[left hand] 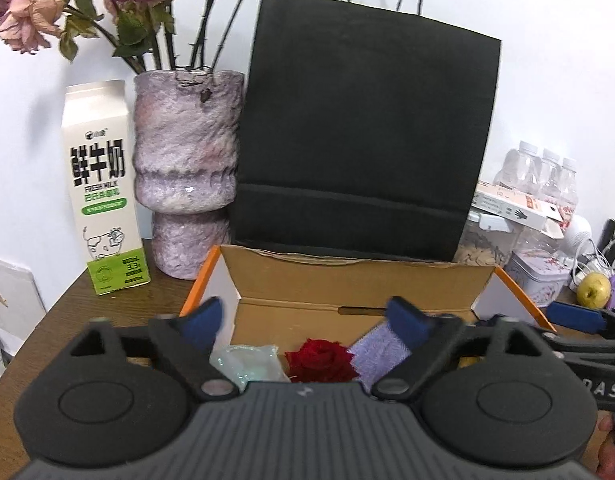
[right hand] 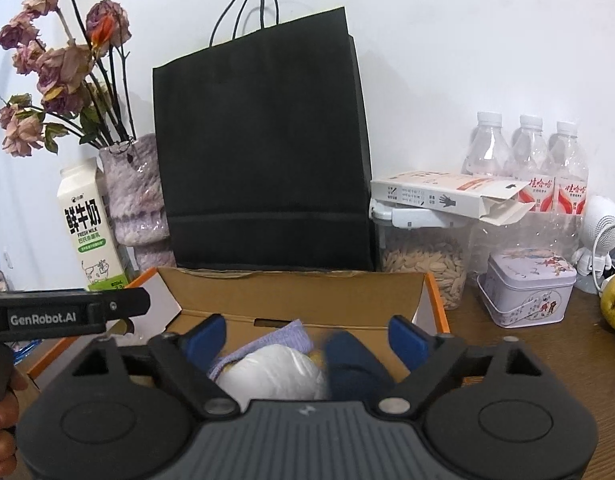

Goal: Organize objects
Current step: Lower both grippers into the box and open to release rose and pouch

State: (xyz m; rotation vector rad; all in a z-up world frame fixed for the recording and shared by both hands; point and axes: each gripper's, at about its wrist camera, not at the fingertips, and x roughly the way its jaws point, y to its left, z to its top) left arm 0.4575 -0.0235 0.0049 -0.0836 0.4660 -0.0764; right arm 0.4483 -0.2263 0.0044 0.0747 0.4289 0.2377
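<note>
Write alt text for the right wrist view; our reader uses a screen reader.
An open hand-held gripper hovers over an open cardboard box holding a white bundle, lilac cloth and something dark blue. Behind stands a black bag.

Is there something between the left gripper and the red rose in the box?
Nothing visible. The left gripper is open above the cardboard box, and the red rose lies uncovered just below it, with a pale packet and a purple cloth at its sides.
</note>
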